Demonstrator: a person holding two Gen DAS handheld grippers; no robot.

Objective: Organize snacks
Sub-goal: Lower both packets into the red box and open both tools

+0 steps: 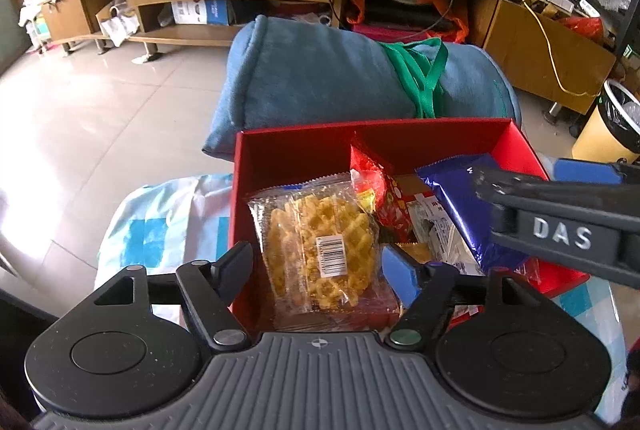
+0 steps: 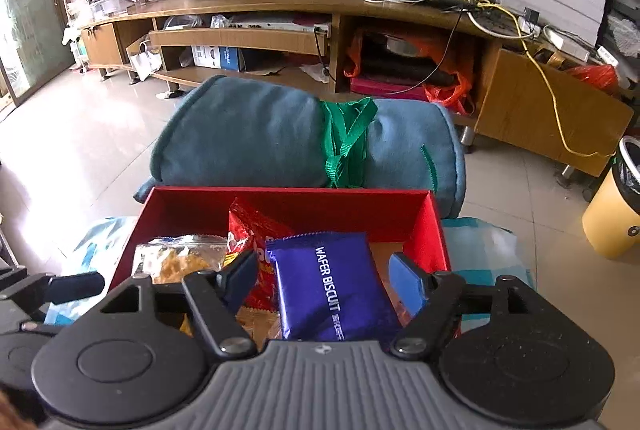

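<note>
1. Inside the red cardboard box, the purple foil wafer biscuit packet lies between the right gripper's parted, untouching jaws, long axis running away from them.
2. The left gripper, jaws likewise apart, straddles the clear-wrapped golden lattice waffle packet at the box's left side.

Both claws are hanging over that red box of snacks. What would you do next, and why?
Probably lift both away. The waffle pack and the purple wafer biscuit pack already lie in the red box, and the left gripper and right gripper stand open around them, pads apparently clear.
</note>
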